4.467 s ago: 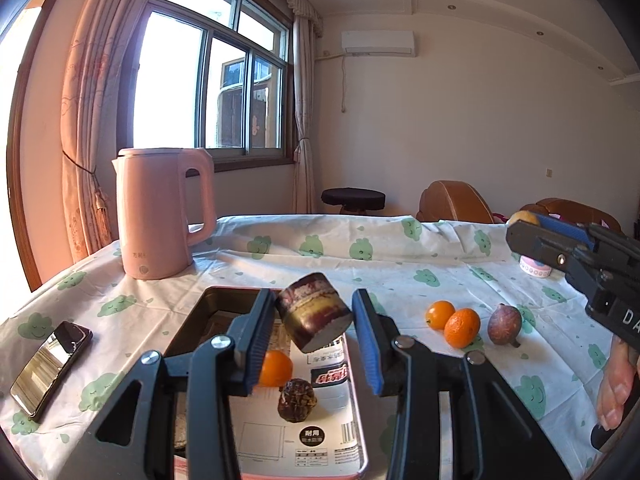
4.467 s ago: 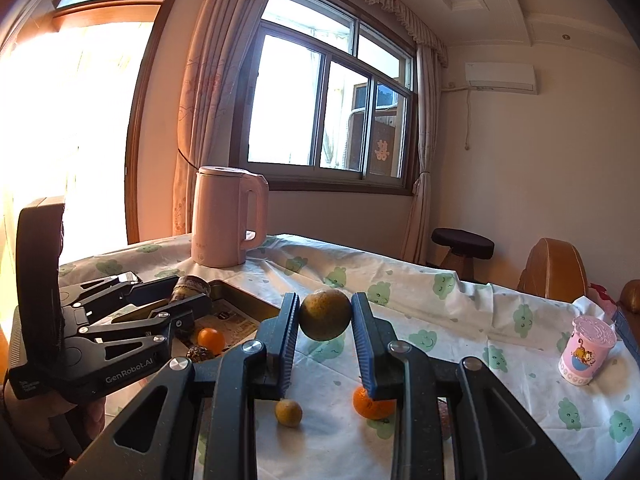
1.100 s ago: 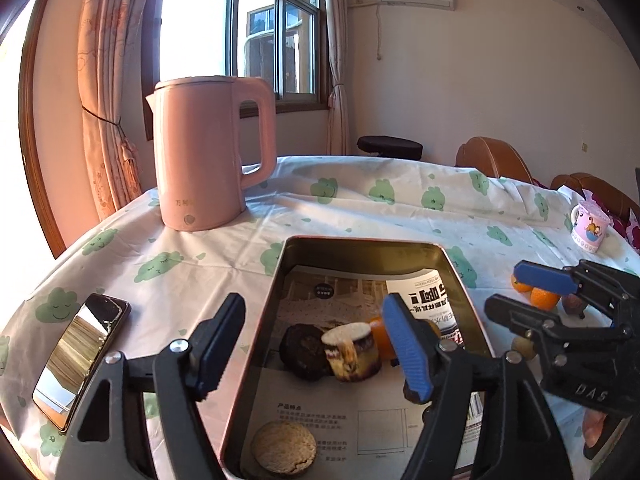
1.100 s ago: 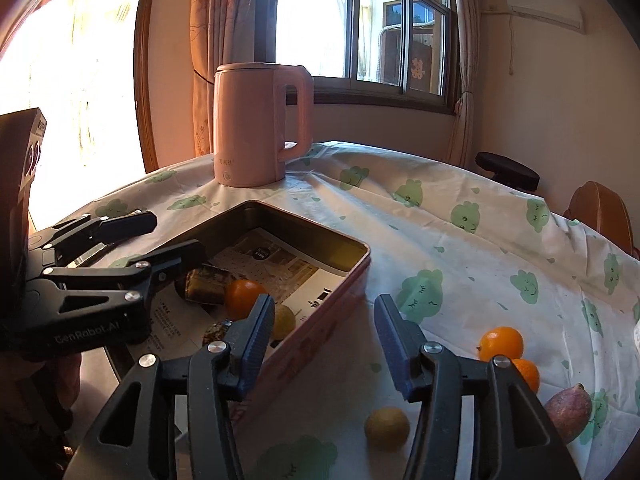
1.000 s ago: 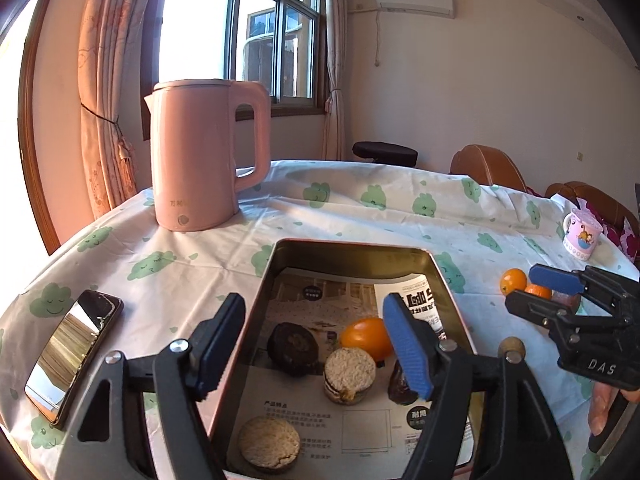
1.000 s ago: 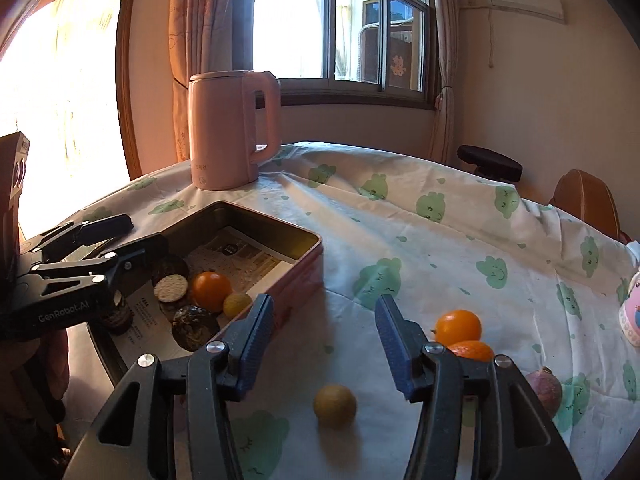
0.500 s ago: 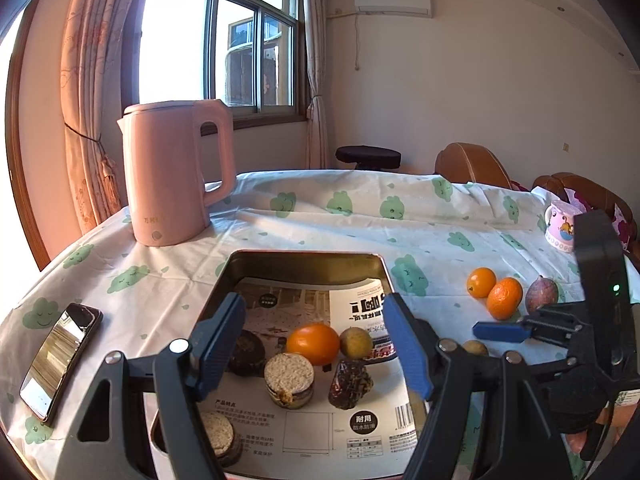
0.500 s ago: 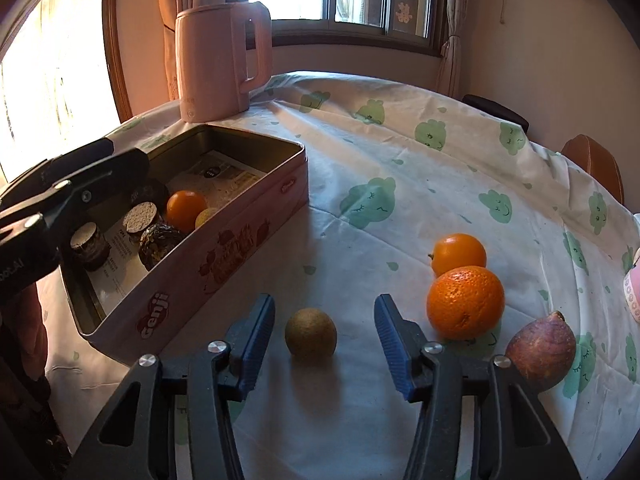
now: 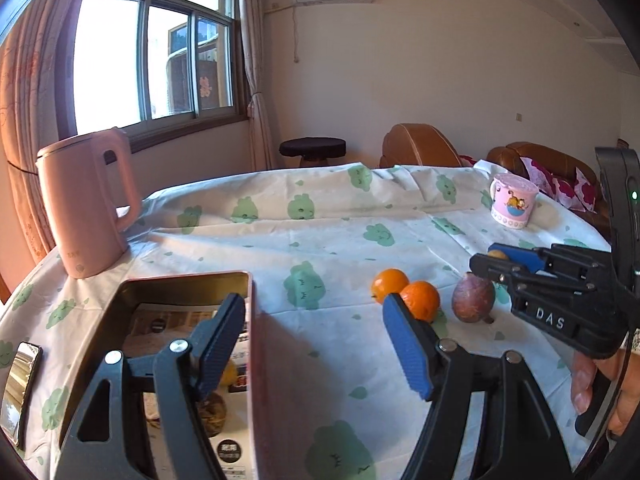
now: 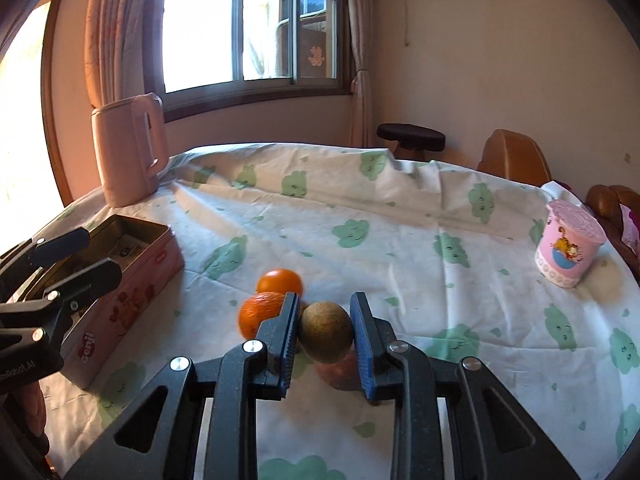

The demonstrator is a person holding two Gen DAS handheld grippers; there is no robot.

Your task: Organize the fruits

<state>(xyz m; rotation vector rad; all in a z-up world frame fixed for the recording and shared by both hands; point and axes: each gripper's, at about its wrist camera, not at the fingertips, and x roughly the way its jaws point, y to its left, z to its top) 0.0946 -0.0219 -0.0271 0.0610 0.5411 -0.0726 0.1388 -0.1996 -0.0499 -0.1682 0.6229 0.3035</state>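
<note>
A white tablecloth (image 10: 400, 240) printed with green clouds bore two orange fruits (image 10: 262, 312), a pink kettle (image 10: 128, 152) and a pink tin (image 10: 120, 308).

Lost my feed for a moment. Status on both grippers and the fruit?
Right gripper shut on brown fruit. Left gripper open, empty, by the tin. Two oranges and purple fruit on the cloth; nothing blocking.

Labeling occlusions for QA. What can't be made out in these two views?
- Tin contents, left wrist: left gripper finger hides most; right wrist shows only the wall.
- Purple fruit, right wrist: mostly behind the brown fruit in the right gripper.
- Phone, left wrist: cut by the edge.
</note>
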